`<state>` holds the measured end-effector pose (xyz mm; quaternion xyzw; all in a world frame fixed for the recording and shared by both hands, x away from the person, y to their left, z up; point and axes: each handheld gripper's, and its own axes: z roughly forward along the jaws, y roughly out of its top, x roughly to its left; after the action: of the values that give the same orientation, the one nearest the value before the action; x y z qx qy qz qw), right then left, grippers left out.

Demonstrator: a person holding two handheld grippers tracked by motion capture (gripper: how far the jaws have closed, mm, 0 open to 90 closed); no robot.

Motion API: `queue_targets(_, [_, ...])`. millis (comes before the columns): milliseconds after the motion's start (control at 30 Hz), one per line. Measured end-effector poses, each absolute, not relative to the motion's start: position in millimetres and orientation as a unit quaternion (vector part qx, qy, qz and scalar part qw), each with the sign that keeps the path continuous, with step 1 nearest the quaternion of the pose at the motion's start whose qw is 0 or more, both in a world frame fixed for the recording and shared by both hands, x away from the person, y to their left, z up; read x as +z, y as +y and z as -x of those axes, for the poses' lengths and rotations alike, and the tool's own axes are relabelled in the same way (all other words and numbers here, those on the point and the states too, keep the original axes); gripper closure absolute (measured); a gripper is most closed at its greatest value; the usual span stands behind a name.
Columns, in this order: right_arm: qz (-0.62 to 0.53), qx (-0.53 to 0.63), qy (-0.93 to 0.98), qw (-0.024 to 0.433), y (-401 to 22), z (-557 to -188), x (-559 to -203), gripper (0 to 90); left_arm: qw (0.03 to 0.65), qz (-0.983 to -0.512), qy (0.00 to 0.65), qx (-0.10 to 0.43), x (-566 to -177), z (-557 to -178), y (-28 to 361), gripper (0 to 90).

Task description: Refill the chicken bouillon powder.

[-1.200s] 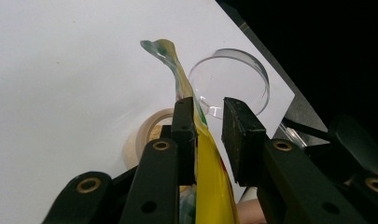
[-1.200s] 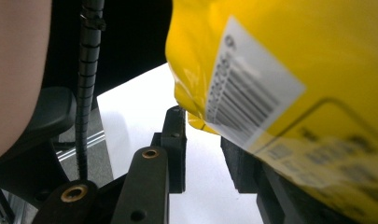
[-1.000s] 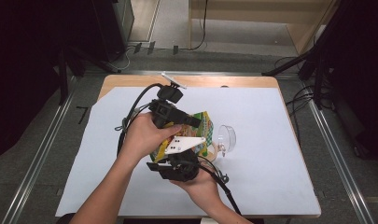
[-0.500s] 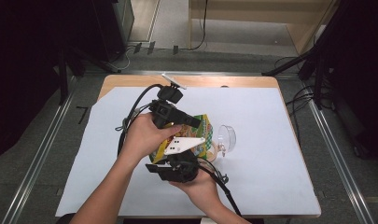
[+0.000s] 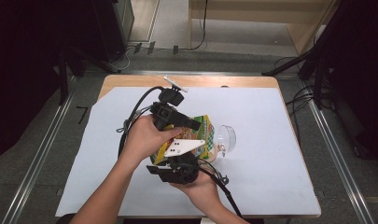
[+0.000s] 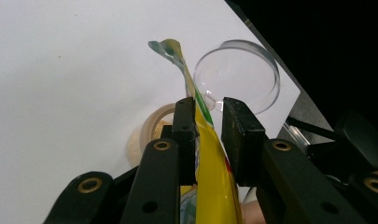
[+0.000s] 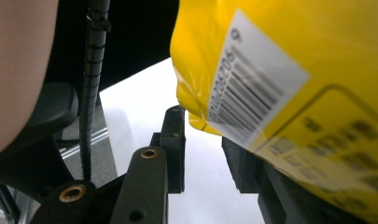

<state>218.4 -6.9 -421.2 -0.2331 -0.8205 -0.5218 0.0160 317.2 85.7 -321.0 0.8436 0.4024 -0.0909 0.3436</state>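
A yellow and green snack bag (image 5: 204,128) is held up over the white sheet between both hands. My left gripper (image 5: 196,126) comes in from the left and is shut on the bag's upper edge. In the left gripper view the bag (image 6: 210,158) fills the gap between the jaws of that gripper (image 6: 209,109). My right gripper (image 5: 184,156) reaches up from below. In the right gripper view the bag's barcoded bottom corner (image 7: 280,56) sits between its tips (image 7: 200,126), touching one jaw and covering the other.
A clear round cup (image 5: 227,137) (image 6: 238,74) lies on its side right of the bag. A beige bowl (image 5: 213,153) (image 6: 149,135) with pale crumbs sits beneath the bag. The white sheet (image 5: 270,177) covers the wooden table. A small white object (image 5: 175,85) lies at the back edge.
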Motion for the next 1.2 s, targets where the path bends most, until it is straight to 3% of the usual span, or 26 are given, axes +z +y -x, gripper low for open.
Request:
queue_targets(167, [0.221, -0.516, -0.828, 0.01, -5, -218, -423, 70.3, 0.348, -0.842, 0.402, -0.092, -323, -315, 91, 75.4])
queue_targets(333, [0.216, -0.516, -0.828, 0.01, -2, -216, -427, 58.2, 0.353, -0.842, 0.397, -0.093, -325, -312, 97, 74.2])
queue_targets(767, [0.194, -0.518, -0.833, 0.0, 0, -213, -439, 53.5, 0.35, -0.849, 0.383, -0.103, -334, -310, 106, 75.2])
queue_targets(1200, [0.202, -0.506, -0.839, 0.013, 5, -214, -455, 51.6, 0.341, -0.862, 0.359, -0.105, -339, -307, 117, 84.3])
